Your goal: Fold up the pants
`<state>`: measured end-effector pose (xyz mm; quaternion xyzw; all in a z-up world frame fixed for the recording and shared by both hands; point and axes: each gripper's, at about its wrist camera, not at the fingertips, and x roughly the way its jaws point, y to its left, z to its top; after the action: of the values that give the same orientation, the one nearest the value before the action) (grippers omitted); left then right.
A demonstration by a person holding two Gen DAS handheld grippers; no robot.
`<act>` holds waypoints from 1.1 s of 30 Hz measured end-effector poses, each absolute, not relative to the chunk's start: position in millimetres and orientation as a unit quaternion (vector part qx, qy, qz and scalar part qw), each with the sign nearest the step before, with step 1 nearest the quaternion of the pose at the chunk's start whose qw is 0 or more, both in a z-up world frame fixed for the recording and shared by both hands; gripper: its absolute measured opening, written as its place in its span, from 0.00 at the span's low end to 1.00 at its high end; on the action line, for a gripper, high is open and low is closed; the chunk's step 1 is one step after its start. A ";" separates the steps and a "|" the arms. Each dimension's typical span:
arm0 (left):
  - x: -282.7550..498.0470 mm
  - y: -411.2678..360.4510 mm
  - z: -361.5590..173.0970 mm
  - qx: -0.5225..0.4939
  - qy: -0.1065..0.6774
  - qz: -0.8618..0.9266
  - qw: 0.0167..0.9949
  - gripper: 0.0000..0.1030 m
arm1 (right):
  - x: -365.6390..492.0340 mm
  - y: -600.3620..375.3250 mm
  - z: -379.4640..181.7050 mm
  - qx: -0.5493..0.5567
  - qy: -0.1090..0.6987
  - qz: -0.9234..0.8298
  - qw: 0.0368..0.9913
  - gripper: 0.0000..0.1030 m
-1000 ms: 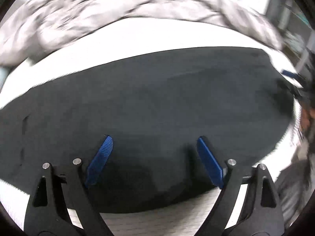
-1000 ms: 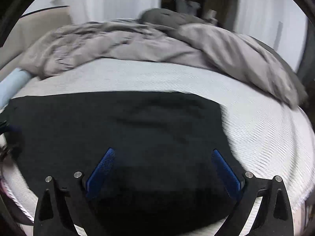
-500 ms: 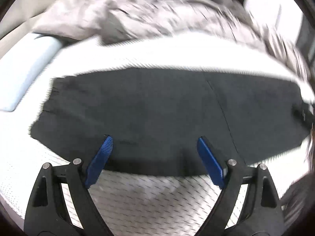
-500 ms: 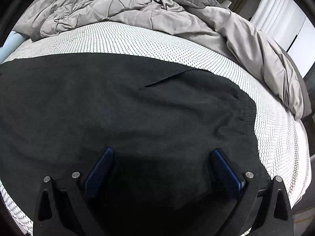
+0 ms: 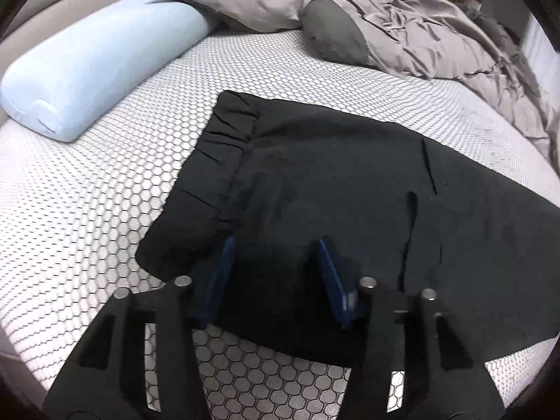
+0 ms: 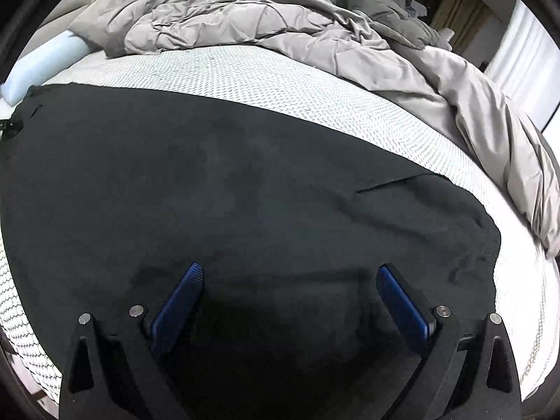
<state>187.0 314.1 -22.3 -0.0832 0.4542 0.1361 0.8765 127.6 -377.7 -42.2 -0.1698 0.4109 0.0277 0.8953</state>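
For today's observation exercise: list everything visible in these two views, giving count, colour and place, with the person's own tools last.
pants: one, black, flat on the mattress, waistband toward the bolster
mattress: one, white with hexagon pattern, under everything
bolster: one, pale blue, at the far left edge
duvet: one, grey, bunched along the far side
pillow: one, dark grey, beside the duvet
left tool: one, black with blue pads, jaws closing over the pants by the waistband
right tool: one, black with blue pads, open over the pants
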 end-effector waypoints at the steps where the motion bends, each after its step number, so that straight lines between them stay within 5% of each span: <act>1: 186.5 308.7 -17.6 -0.072 0.453 0.148 0.876 0.42 | 127.8 -379.6 -42.1 -0.168 0.411 0.025 0.896 0.98; 5: 190.5 276.4 6.7 -0.061 0.418 0.088 0.902 0.42 | 129.4 -384.6 -36.0 -0.160 0.405 0.023 0.900 0.98; 9: 234.6 265.2 -21.0 -0.007 0.464 0.128 0.877 0.42 | 126.3 -374.2 -30.9 -0.162 0.395 0.038 0.904 0.98; 13: 241.2 296.3 -26.9 -0.069 0.465 0.165 0.867 0.40 | 131.1 -365.2 -39.6 -0.179 0.405 0.040 0.896 0.98; 15: 238.2 309.7 -20.0 -0.122 0.452 0.189 0.863 0.29 | 131.9 -367.2 -40.3 -0.179 0.407 0.035 0.895 0.98; 19: 231.8 289.5 -4.8 -0.127 0.426 0.144 0.884 0.29 | 132.9 -380.4 -37.5 -0.158 0.410 0.020 0.898 0.98; 25: 264.9 238.2 -20.9 -0.094 0.456 0.083 0.881 0.32 | 131.1 -371.8 -33.5 -0.157 0.401 0.038 0.902 0.98; 28: 274.8 241.1 -29.5 -0.096 0.466 0.126 0.870 0.51 | 130.6 -363.0 -35.8 -0.166 0.401 0.046 0.900 0.98; 33: 267.3 260.3 -27.1 -0.130 0.456 0.229 0.850 0.47 | 132.4 -370.9 -40.8 -0.168 0.409 0.043 0.896 0.98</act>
<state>267.3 260.3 -27.1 -0.1301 0.4557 0.2292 0.8502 132.4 -370.9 -40.8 -0.1678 0.4088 0.0432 0.8960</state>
